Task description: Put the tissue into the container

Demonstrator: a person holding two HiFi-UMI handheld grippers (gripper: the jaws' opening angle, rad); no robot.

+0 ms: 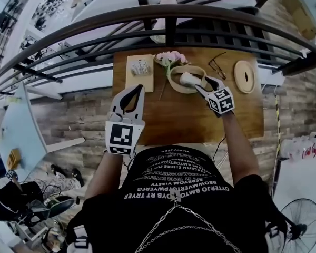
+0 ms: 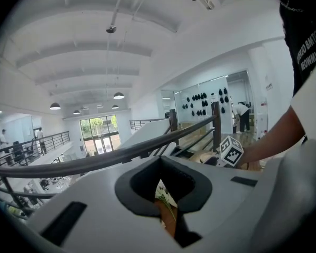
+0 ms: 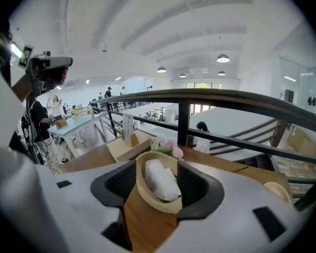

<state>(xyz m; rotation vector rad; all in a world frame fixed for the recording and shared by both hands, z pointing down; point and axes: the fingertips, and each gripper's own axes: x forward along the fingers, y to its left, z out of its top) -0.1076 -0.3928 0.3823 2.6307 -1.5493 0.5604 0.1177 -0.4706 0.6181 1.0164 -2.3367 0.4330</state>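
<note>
Right gripper view: the tissue (image 3: 159, 178) is lying inside the oval wooden container (image 3: 164, 207) on the surface (image 3: 142, 226). The right gripper (image 3: 157, 193) has its jaws wide apart, not touching it. The left gripper (image 2: 166, 198) sits nearer, jaws pretty much together, empty.

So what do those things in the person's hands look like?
The left gripper and right gripper are white with black padded jaws; each carries a cube of black-and-white square markers. The person wears a black T-shirt with white lettering.
</note>
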